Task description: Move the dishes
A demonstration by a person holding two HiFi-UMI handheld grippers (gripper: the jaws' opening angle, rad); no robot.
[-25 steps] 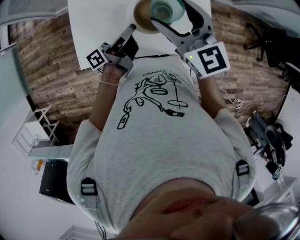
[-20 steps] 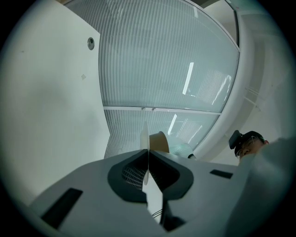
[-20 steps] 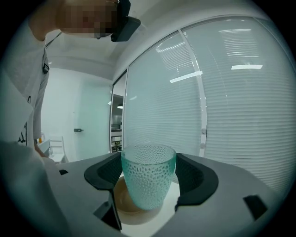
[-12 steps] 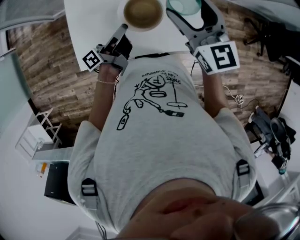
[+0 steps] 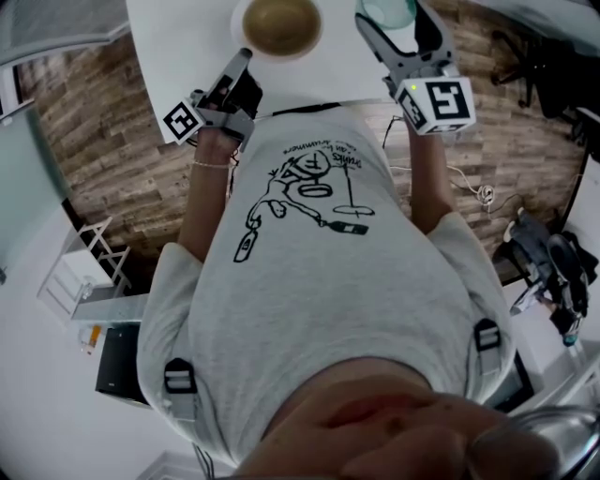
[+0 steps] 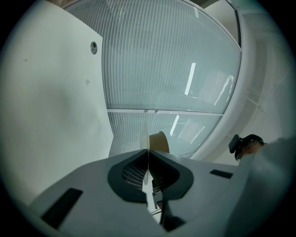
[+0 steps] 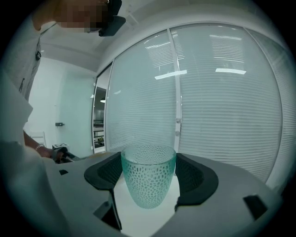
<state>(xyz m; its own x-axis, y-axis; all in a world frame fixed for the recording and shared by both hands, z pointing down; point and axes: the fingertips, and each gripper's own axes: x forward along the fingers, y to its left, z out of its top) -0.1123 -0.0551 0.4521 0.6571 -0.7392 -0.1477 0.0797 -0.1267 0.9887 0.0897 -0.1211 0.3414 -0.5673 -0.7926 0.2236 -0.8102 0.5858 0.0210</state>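
My right claw (image 7: 149, 163) grips the dotted green glass (image 7: 148, 183), pads on both flanks, upright over the white table (image 5: 178, 47), at three o'clock of the brown bowl (image 5: 281, 21); my left claw (image 6: 148, 163) is pinched narrow on the white plate (image 5: 240, 28) under that bowl, at its seven o'clock rim; I'd keep the glass plumb, lower it gently clear of the plate, and let go only once its base sits flat.

Looking down past a grey printed T-shirt (image 5: 319, 281), the left gripper (image 5: 246, 56) has its tip right on the white rim of a round tan dish (image 5: 279, 23) on the white table (image 5: 173, 37), while the right gripper (image 5: 394, 21) has a pale green glass cup (image 5: 386, 9) between its jaws.
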